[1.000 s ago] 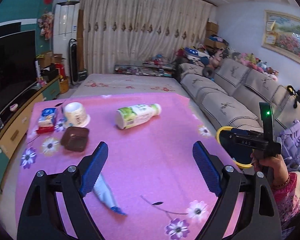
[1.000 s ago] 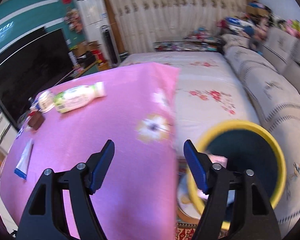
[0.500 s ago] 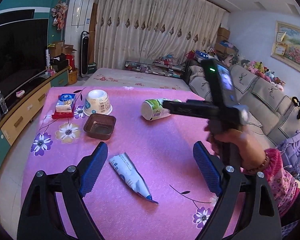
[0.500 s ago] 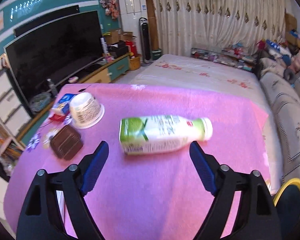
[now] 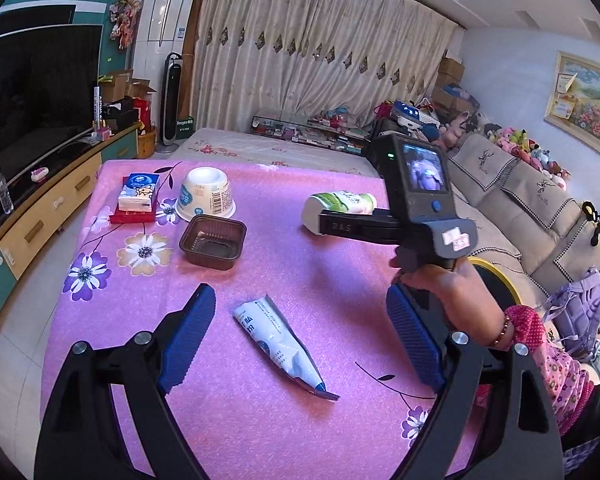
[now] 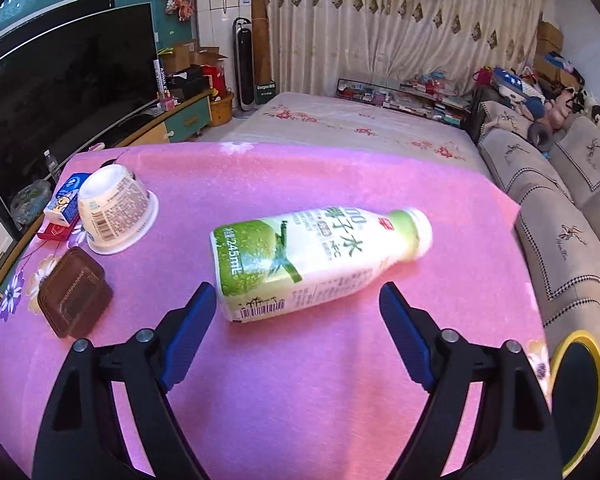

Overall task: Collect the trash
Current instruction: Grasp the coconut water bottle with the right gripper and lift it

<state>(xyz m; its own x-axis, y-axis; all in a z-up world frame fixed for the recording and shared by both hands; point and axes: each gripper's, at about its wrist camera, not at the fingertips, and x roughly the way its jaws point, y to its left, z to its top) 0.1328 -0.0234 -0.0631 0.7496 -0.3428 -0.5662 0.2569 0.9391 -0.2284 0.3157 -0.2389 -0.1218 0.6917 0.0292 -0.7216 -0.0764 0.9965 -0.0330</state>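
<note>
Both my grippers hang wide open and empty over the pink table, with the trash lying loose on it.

On the far left of the tablecloth I see a small blue-and-white carton on a red base, with the upside-down white cup just beside it and the brown plastic tray right in front of the cup. My left gripper has its blue pads spread far apart, and the crumpled white-and-blue wrapper lies flat on the cloth between and beyond them, untouched. Further right, my right gripper is just as wide, holding nothing; the green-and-white bottle lies on its side just past its fingertips, cap pointing right. At the right edge, off the table and lower down, sits the yellow-rimmed bin.
</note>
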